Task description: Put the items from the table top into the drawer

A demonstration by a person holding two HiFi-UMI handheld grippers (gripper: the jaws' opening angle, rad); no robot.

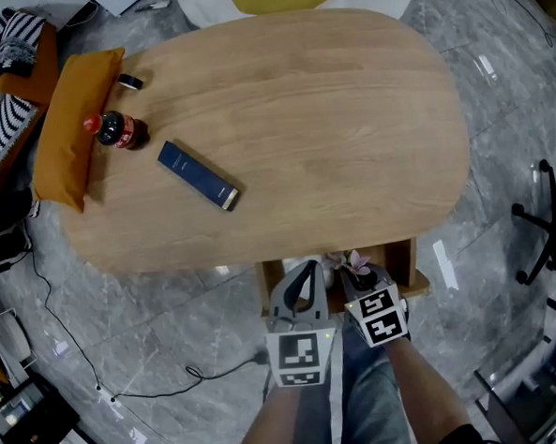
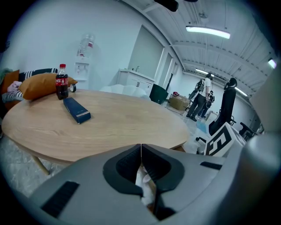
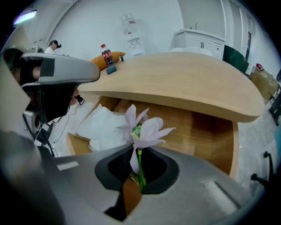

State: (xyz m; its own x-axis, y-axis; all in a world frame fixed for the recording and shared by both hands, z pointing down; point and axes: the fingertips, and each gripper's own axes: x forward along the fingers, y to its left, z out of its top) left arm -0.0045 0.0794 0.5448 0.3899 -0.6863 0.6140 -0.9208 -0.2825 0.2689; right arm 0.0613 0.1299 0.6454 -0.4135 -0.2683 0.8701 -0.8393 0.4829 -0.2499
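The right gripper (image 3: 138, 173) hangs over the open drawer (image 3: 206, 132), its fingers clenched on the thin green stem of the artificial flower (image 3: 145, 127), whose petals rise just under the desk (image 3: 184, 83) edge. The stem is slim, so the flower could swivel in the hold, or slip out and drop past the drawer's front wall. Let go too high, it may bounce off the crumpled white paper (image 3: 103, 127) inside. The left gripper (image 2: 141, 154) sits just beside, fingers pressed together, apparently on nothing, though the white behind them is hard to place. The upright cola bottle (image 1: 117, 130) and blue box (image 1: 197, 175) stand on the desk, well apart from both grippers; a careless reach could topple the bottle.
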